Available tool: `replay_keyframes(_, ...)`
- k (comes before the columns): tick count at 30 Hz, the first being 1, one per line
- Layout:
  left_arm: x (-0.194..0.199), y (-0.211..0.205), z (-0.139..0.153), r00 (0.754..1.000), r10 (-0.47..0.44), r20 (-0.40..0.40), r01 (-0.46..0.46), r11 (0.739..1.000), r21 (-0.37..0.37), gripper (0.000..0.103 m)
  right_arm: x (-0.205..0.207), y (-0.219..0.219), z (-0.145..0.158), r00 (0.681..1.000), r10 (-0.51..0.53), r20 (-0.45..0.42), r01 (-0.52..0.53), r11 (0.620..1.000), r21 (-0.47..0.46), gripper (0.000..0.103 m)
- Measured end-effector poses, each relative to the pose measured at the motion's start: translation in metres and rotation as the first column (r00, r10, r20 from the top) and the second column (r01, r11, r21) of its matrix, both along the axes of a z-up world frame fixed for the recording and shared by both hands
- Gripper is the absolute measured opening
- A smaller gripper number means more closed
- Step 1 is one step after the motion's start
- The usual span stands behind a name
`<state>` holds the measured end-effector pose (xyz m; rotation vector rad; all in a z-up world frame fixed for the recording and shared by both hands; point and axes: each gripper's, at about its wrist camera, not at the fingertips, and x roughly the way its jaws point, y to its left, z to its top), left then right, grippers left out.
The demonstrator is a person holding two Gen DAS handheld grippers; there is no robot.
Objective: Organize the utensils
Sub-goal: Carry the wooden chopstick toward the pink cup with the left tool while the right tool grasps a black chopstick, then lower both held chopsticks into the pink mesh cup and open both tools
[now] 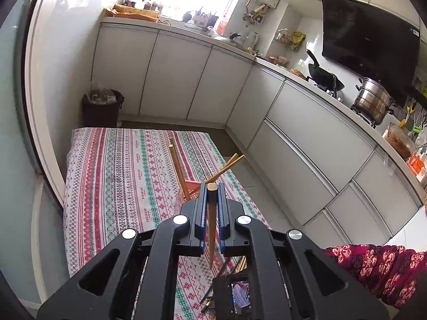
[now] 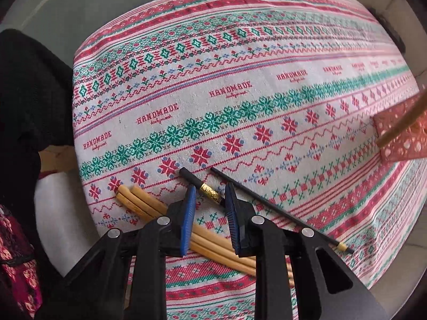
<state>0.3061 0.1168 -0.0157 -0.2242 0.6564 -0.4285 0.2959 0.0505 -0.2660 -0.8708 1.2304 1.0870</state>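
Observation:
My left gripper [image 1: 212,186] is shut on a bamboo chopstick [image 1: 212,213] that stands nearly upright between its blue pads. Just beyond it, a pink lattice basket [image 1: 192,186] on the patterned tablecloth [image 1: 120,173] holds several bamboo chopsticks [image 1: 229,164]. My right gripper [image 2: 210,186] points down at the cloth with its jaws narrowly apart. A black chopstick with a gold band [image 2: 192,177] lies between its fingertips, and the pads do not press on it. A second black chopstick [image 2: 267,205] lies to the right. Several bamboo chopsticks [image 2: 138,200] lie to the left, partly under the gripper. The basket [image 2: 400,138] sits at the right edge.
White kitchen cabinets [image 1: 307,133] run along the right and back. A dark waste bin [image 1: 101,106] stands past the table's far end. A wok [image 1: 324,76] and a steel pot [image 1: 373,101] sit on the stove. A person's patterned sleeve [image 1: 379,269] is lower right; dark clothing [image 2: 29,93] borders the table.

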Motion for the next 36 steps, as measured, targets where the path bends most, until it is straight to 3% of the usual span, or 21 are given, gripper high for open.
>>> replay_keyframes(2, 0.001, 0.008, 0.002, 1.0, 0.025, 0.004, -0.025, 1.0, -0.003, 0.006, -0.002, 0.001, -0.003, 0.999, 0.04, 0.008, -0.04, 0.999, 0.009, 0.025)
replay_keyframes(5, 0.0, 0.025, 0.007, 0.997, 0.078, 0.019, -0.078, 0.997, -0.024, 0.006, -0.002, -0.014, -0.004, 1.0, 0.014, 0.009, -0.014, 0.997, 0.073, 0.023)
replay_keyframes(11, -0.004, 0.032, 0.017, 0.99, 0.13, 0.049, -0.127, 0.99, -0.063, 0.006, -0.008, -0.038, -0.003, 0.988, -0.147, 0.056, 0.139, 0.982, 0.124, 0.008)
replay_keyframes(16, -0.008, 0.025, 0.023, 0.989, 0.133, 0.067, -0.128, 0.989, -0.072, 0.006, -0.007, -0.068, 0.007, 0.96, -0.265, 0.095, 0.244, 0.952, 0.184, 0.007)
replay_keyframes(22, -0.008, 0.013, 0.029, 0.99, 0.119, 0.082, -0.113, 0.991, -0.073, 0.006, 0.013, -0.097, 0.033, 0.899, -0.42, 0.127, 0.374, 0.885, 0.278, 0.007)
replay_keyframes(28, -0.006, 0.009, 0.033, 0.988, 0.119, 0.099, -0.11, 0.99, -0.088, 0.006, 0.023, -0.113, 0.073, 0.836, -0.523, 0.168, 0.422, 0.808, 0.411, 0.007)
replay_keyframes(36, 0.0, -0.006, 0.044, 0.986, 0.113, 0.124, -0.103, 0.991, -0.084, 0.006, 0.024, -0.152, 0.162, 0.701, -0.688, 0.187, 0.439, 0.623, 0.647, 0.007)
